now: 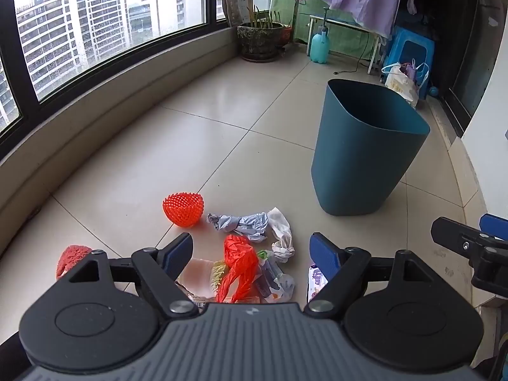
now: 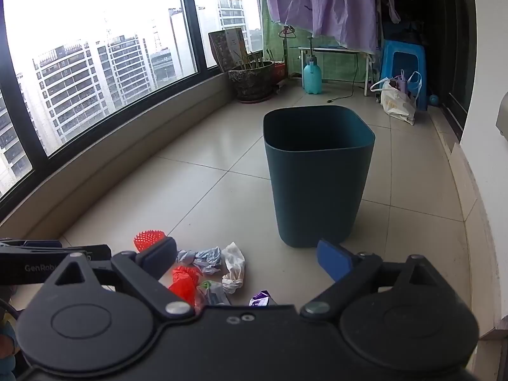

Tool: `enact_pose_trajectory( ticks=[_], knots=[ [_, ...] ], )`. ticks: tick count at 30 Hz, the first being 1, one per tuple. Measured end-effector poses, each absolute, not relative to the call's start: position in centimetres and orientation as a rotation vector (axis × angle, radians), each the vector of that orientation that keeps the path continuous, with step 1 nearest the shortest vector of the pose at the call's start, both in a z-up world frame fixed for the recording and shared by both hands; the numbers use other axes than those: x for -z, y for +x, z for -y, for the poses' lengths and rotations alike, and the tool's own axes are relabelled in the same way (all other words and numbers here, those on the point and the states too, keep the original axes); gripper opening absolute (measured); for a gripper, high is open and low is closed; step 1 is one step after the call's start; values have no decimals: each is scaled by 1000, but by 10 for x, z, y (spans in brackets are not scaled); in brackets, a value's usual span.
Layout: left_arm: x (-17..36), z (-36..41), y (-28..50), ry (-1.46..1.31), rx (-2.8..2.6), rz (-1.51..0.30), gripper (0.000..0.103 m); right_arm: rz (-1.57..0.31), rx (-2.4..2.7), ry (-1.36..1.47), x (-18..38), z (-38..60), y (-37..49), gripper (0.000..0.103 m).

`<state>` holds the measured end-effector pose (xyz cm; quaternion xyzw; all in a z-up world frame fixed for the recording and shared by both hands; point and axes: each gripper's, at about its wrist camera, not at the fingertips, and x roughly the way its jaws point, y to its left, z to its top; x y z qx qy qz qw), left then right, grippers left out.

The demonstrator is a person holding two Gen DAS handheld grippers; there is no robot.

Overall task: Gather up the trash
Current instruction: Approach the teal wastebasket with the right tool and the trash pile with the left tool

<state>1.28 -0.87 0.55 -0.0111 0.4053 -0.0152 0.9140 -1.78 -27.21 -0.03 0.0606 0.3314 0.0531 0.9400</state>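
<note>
The left gripper (image 1: 252, 254) fills the bottom of its own view with its jaws spread wide and nothing between them; its blue pads (image 1: 325, 255) frame a heap of litter lying on the tiled floor (image 1: 222, 101) at lower centre. In that gap sits a crumpled red plastic bag (image 1: 238, 265), touching a pale wrapper (image 1: 198, 274) to its left and a small printed packet (image 1: 276, 285) to its right. Just above, toward the middle of the frame, lie a crumpled grey sheet (image 1: 241, 222) and a knotted white bag (image 1: 281, 233), side by side and touching. An orange foam fruit net (image 1: 183, 209) rests left of the grey sheet, a second orange net (image 1: 71, 258) peeks out behind the left finger at the lower left, and a purple printed pack (image 1: 316, 282) shows beside the right pad. The right gripper (image 2: 247, 255) is likewise spread and holds nothing, low in its own view above the same heap; part of it enters the left view at the lower right edge. The dark teal trash bin (image 1: 365, 155) stands upright on the floor in the right centre of the left view, apart from the litter, and at the centre of the right view. Farther off, at the top of the frames, stand a potted plant (image 1: 260, 36), a light blue spray bottle (image 1: 319, 46) and a blue stool (image 1: 412, 47).
</note>
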Motion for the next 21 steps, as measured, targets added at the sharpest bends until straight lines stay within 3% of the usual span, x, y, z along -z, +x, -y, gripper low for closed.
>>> enact_pose_trajectory(
  ticks=[21],
  knots=[
    [-4,6,19,-38,25,-872,81,-676,-114,121,0,271,-18,94]
  ],
)
